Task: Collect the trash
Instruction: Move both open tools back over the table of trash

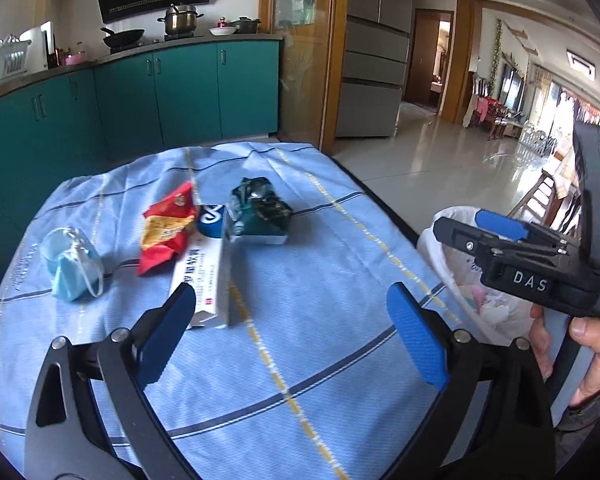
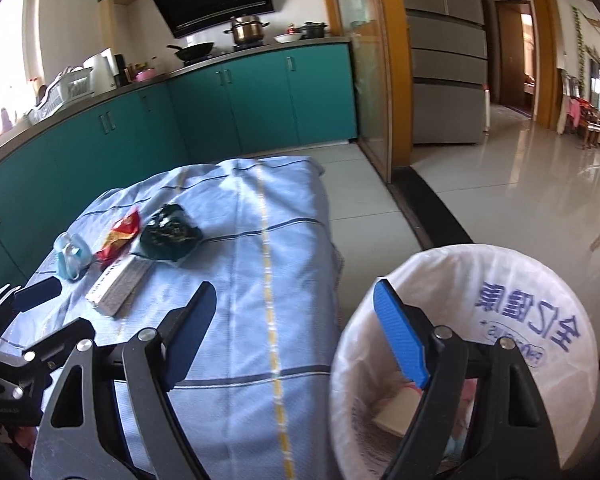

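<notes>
Blue checked tablecloth (image 1: 300, 300) carries four items: face mask (image 1: 74, 264), red wrapper (image 1: 166, 226), white box (image 1: 204, 264), dark green packet (image 1: 258, 210). Left gripper (image 1: 296, 320) hovers spread, empty, its left pad just before the box. Right gripper (image 2: 296, 332), spread and empty, sits partly over the lined bin (image 2: 540, 280).

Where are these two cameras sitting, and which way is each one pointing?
Left wrist: sits on the left gripper, open, facing across the blue cloth at the face mask, red wrapper, white box and green packet; the person's right hand shows.
Right wrist: sits on the right gripper, open, facing the table edge and the bag-lined bin; no hand shows.
Shared: the litter, cloth, bin, teal cabinets.
</notes>
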`<state>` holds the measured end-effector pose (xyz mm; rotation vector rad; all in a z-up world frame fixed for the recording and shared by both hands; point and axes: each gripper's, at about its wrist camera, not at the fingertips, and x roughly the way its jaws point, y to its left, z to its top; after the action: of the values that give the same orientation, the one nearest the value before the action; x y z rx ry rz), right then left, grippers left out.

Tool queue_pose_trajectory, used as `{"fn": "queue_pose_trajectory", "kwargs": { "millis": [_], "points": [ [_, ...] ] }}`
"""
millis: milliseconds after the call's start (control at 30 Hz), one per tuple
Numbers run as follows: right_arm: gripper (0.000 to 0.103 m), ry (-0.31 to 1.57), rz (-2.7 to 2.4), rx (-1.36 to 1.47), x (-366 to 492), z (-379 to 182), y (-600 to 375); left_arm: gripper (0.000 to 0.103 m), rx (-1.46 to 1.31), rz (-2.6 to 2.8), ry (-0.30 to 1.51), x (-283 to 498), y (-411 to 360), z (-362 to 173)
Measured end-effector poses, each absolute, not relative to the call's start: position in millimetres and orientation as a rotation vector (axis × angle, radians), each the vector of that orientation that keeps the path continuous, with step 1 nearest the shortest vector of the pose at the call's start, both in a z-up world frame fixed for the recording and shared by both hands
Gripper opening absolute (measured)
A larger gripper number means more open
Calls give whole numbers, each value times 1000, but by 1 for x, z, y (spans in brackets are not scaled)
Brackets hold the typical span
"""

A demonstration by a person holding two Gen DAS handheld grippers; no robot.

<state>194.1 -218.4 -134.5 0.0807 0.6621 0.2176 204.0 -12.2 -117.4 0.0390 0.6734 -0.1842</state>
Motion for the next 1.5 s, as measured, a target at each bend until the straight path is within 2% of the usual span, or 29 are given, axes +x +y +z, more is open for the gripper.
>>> {"fn": "queue_pose_trajectory", "kwargs": {
  "millis": [167, 300, 433, 567, 733, 1000, 1100, 1267, 1300, 1333, 1367, 1400, 1500],
  "points": [
    [52, 668, 263, 59, 195, -135, -201, 96, 49, -149, 685, 205, -4, -120],
    [25, 672, 287, 30, 195, -135, -190, 96, 39, -100, 667, 205, 11, -116],
    [19, 694, 317, 15, 195, -136, -183, 96, 58, 6, 606, 200, 38, -97],
    [18, 696, 341, 17, 193, -135, -181, 96, -118, 28, 558, 194, 83, -76],
    [18, 674, 384, 17, 187, -129, -175, 96, -240, 84, 424, 177, 115, -58],
    [18, 682, 381, -88, 221, -100, -137, 95, -156, 131, 511, 243, 148, -31],
    [18, 693, 415, -68, 232, -110, -120, 95, -140, 199, 543, 271, 158, -53],
    [19, 768, 455, -43, 247, -147, -107, 95, -182, 212, 711, 303, 171, -103],
    [24, 771, 455, -28, 252, -146, -105, 95, -181, 225, 714, 304, 173, -105],
    [41, 769, 466, -4, 258, -144, -102, 95, -185, 231, 715, 303, 175, -106],
    [51, 765, 486, 19, 265, -141, -99, 95, -198, 229, 719, 303, 177, -106],
    [72, 764, 511, 41, 274, -136, -94, 95, -213, 223, 721, 303, 179, -105],
    [75, 785, 532, 76, 298, -131, -75, 95, -275, 196, 740, 297, 187, -108]
  ]
}}
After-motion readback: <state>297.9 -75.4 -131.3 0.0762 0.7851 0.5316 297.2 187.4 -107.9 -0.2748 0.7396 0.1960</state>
